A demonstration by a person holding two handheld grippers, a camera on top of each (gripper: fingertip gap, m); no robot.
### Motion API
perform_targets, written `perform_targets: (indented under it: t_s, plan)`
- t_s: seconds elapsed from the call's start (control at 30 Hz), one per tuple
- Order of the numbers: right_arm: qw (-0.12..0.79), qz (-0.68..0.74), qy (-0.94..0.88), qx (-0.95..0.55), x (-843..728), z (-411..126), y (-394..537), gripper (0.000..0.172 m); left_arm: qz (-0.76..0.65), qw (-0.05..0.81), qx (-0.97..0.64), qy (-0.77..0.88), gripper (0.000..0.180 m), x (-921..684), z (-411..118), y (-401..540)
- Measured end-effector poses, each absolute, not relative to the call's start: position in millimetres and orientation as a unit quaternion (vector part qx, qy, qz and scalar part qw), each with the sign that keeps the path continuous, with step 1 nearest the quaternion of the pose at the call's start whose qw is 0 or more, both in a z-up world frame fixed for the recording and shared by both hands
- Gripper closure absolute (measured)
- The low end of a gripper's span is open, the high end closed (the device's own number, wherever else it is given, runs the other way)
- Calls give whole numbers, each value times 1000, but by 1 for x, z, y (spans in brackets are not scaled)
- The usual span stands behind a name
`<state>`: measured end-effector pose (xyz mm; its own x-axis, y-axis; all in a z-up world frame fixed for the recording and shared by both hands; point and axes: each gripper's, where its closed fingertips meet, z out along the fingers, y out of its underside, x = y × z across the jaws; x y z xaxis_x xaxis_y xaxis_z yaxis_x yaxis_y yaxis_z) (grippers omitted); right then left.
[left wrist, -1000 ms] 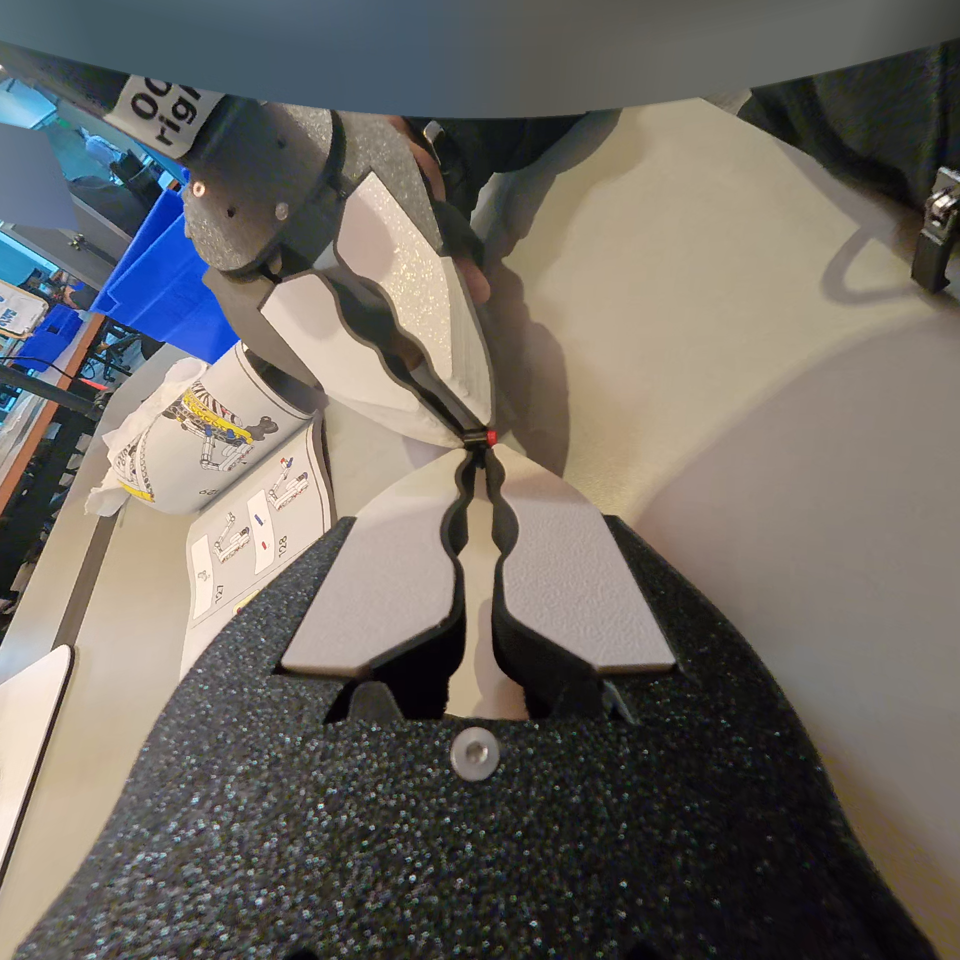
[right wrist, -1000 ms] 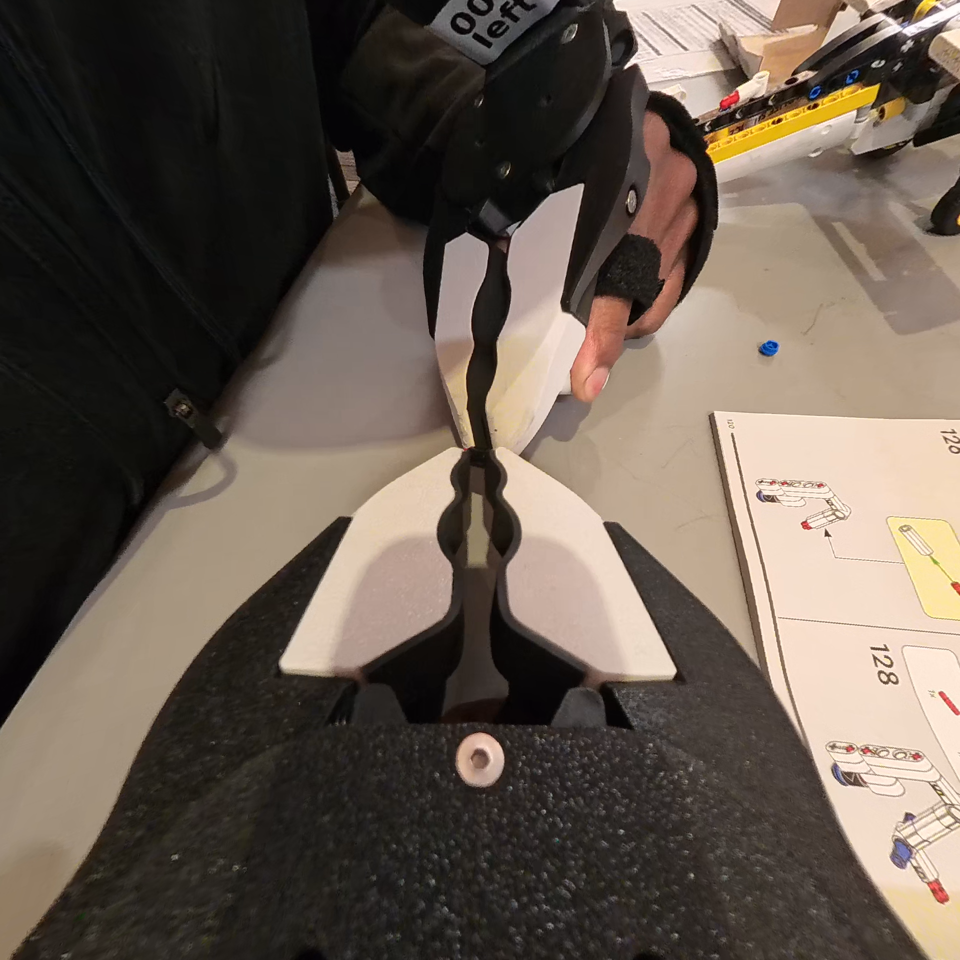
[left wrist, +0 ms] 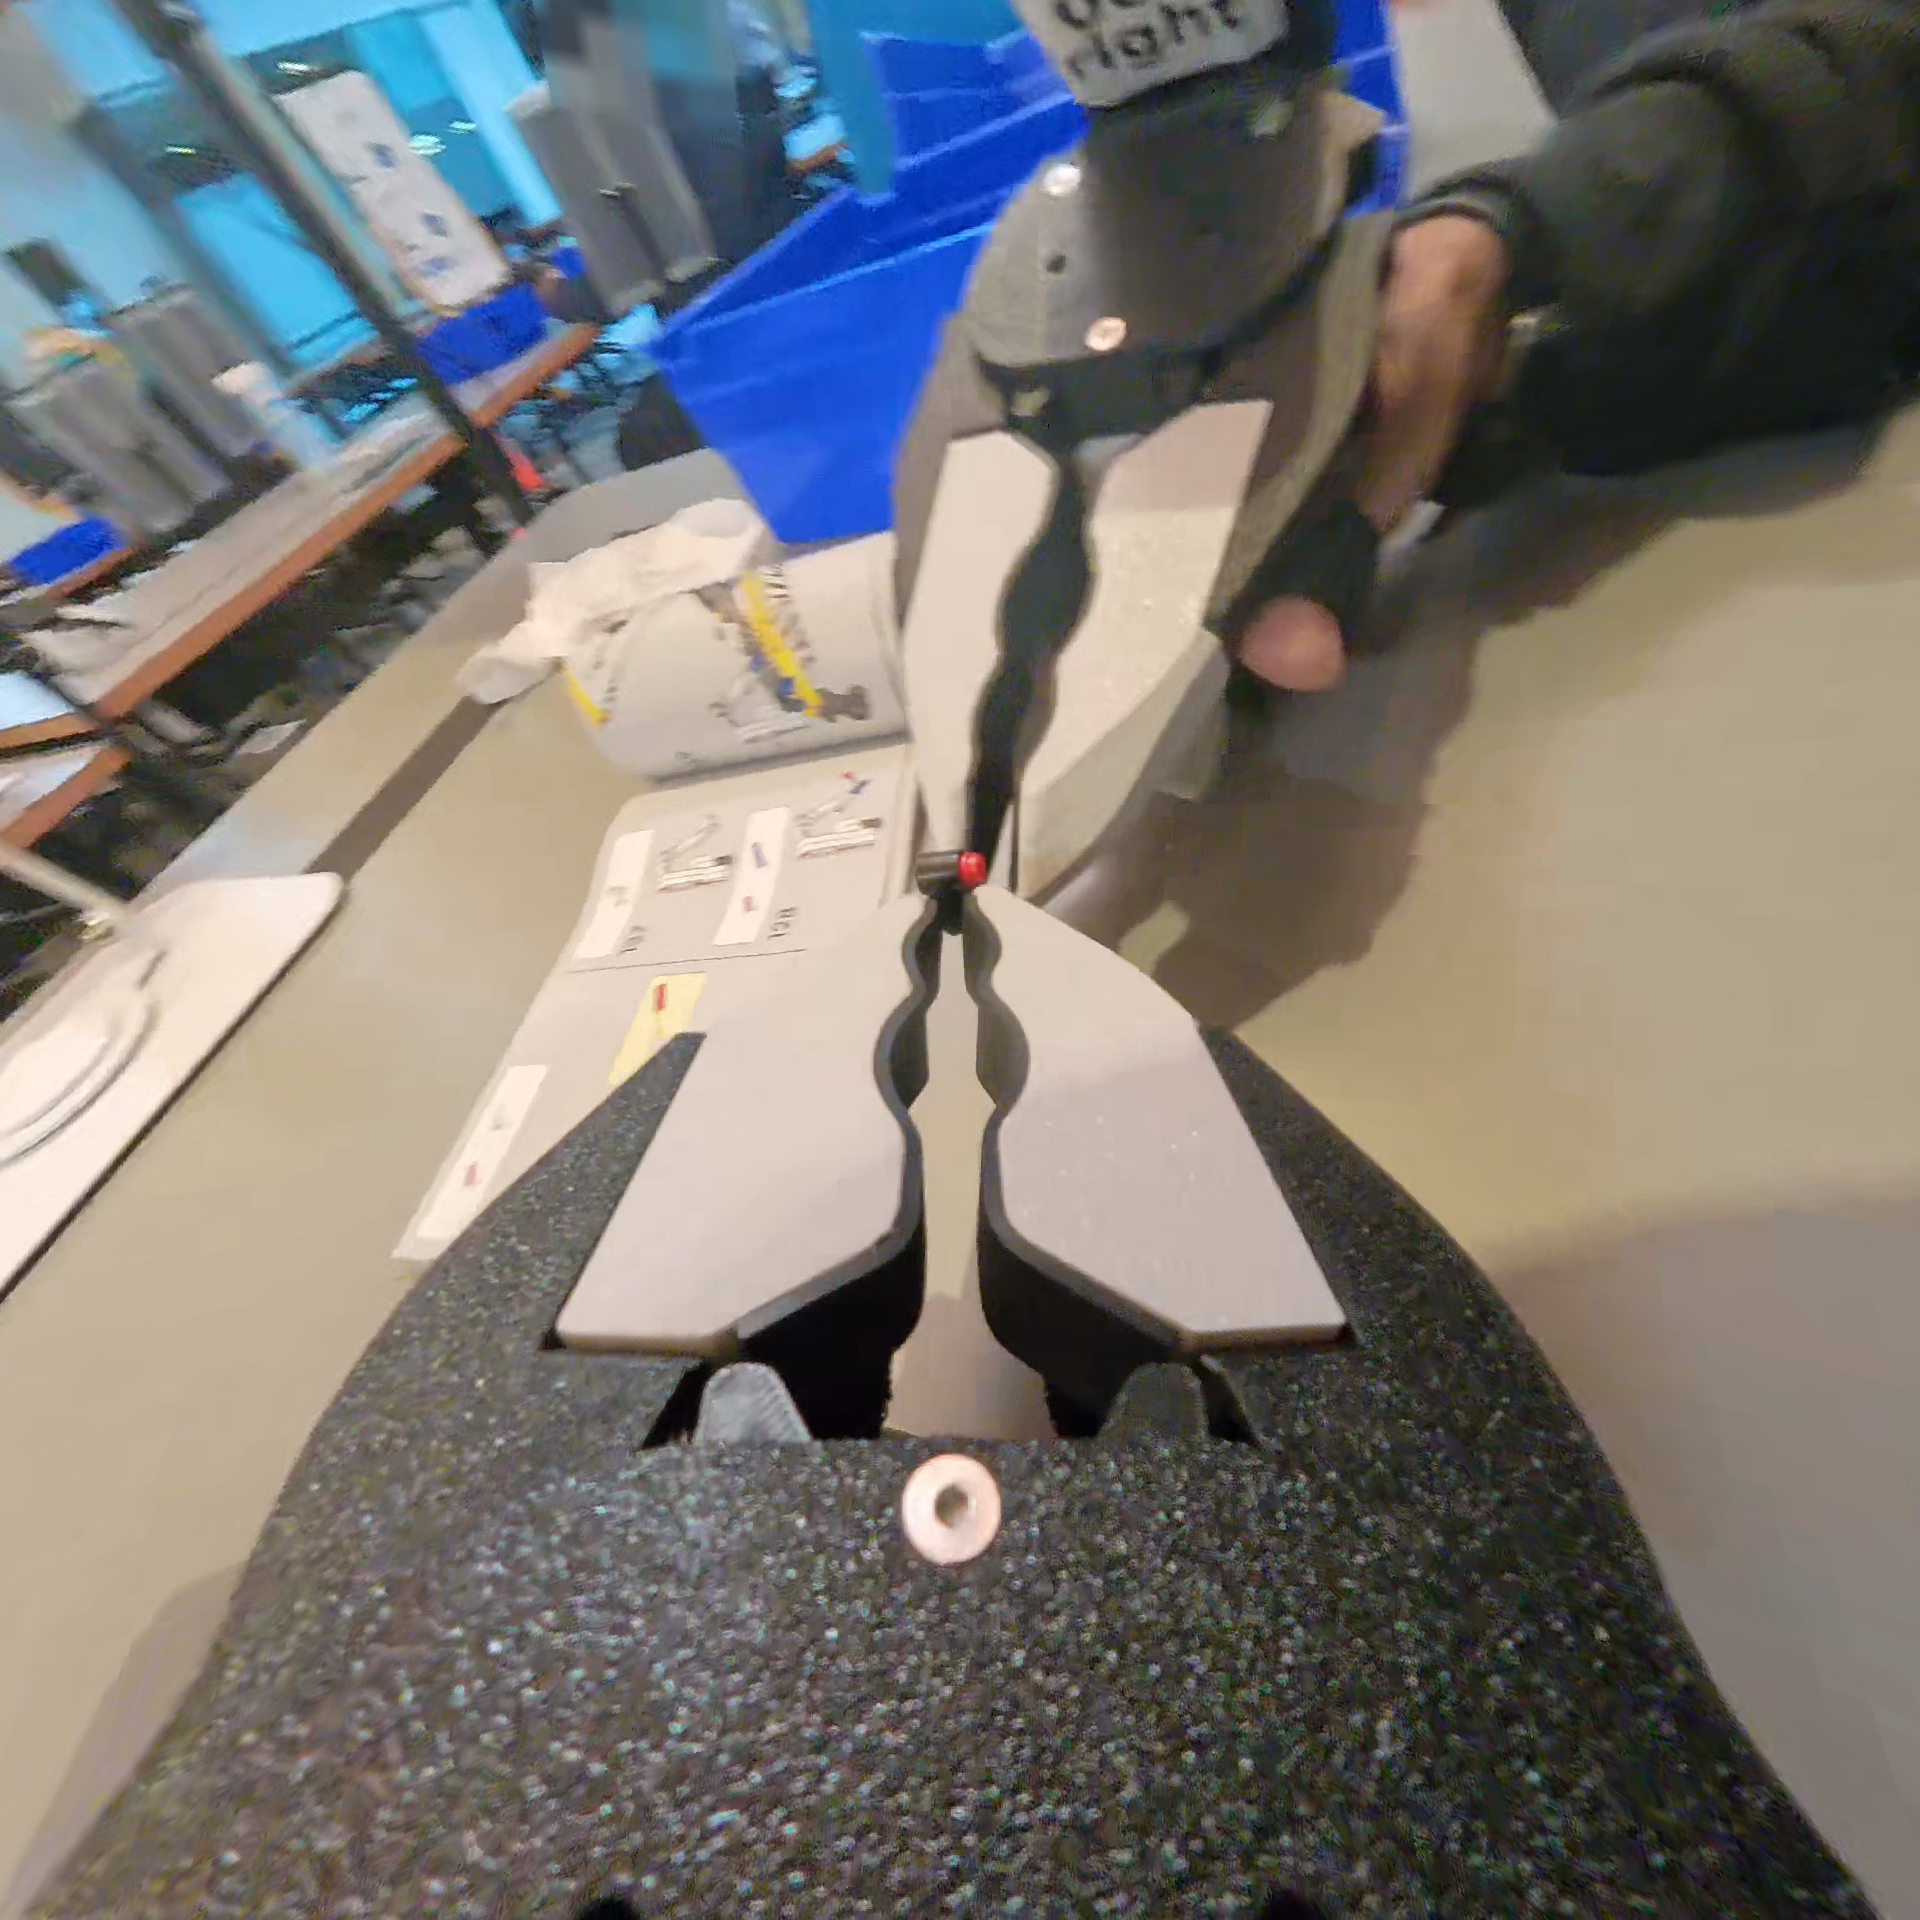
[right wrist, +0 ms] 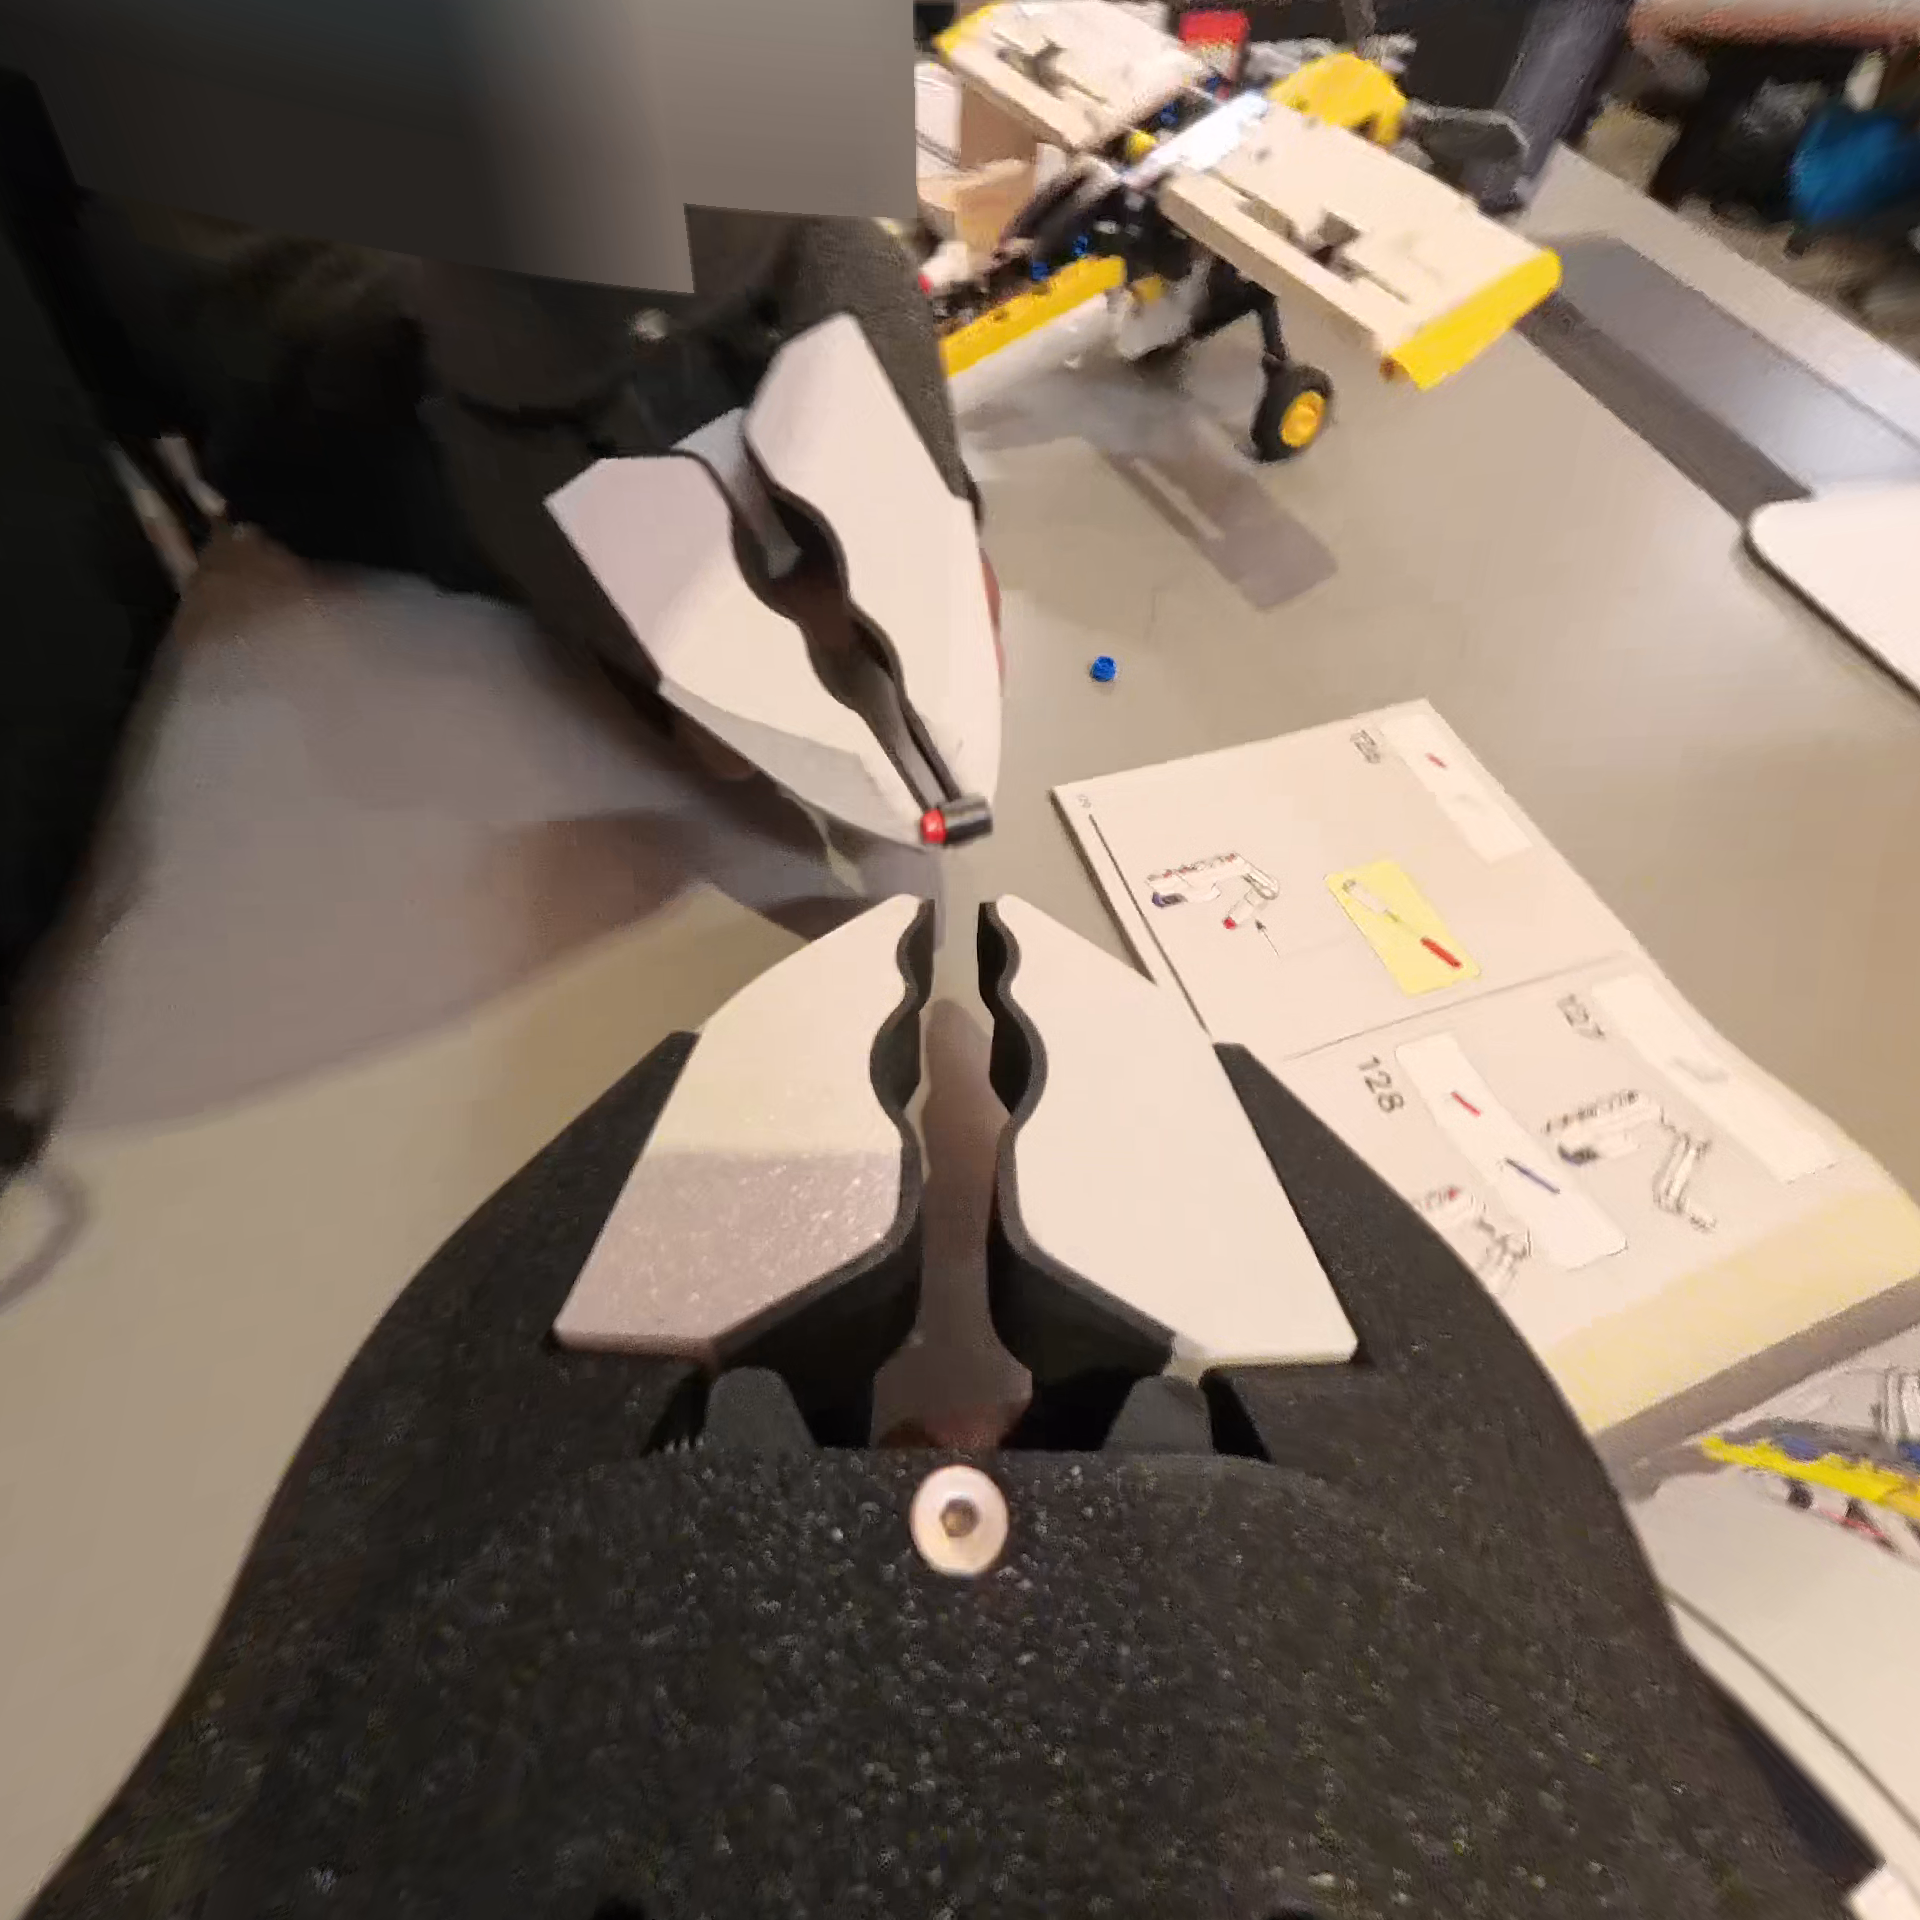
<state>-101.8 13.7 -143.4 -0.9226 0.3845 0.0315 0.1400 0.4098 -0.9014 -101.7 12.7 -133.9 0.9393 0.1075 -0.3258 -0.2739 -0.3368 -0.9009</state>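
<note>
My left gripper (left wrist: 943,916) is shut on a small black pin with a red end (left wrist: 956,868), which sticks out just past its fingertips. The right wrist view shows the same pin (right wrist: 954,824) pinched at the tips of the left gripper (right wrist: 951,805), held above the table. My right gripper (right wrist: 954,920) is slightly open and empty, its tips a short way below the pin and apart from it. In the left wrist view the right gripper (left wrist: 1000,831) points down just behind the pin, held by a gloved hand.
An open instruction booklet (right wrist: 1403,987) lies to the right on the grey table (right wrist: 312,1195). A tiny blue piece (right wrist: 1104,668) lies beyond it. A yellow and white model plane (right wrist: 1299,239) stands at the back. A printed white bag (left wrist: 717,665), a blue bin (left wrist: 831,343) and a white board (left wrist: 156,987) show in the left wrist view. My left and right fingertips are right by each other. Left tips and right tips are each some 15 centimetres from the tiny blue piece (right wrist: 1104,668).
The two grippers were tip to tip on the pin. My right gripper has opened and drawn back; the pin stays in my left gripper. Both cameras have tilted up.
</note>
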Motion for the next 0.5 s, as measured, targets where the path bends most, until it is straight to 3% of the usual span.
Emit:
perform_targets:
  t_s: [0.3,0.5]
  plan:
    - [-18,616,-719,-320,-109,-115,8,162,333,537,-774,48,176,-123,-123,9]
    - [-43,621,-708,-333,-106,-118,5,160,389,521,-755,82,176,-118,-118,14]
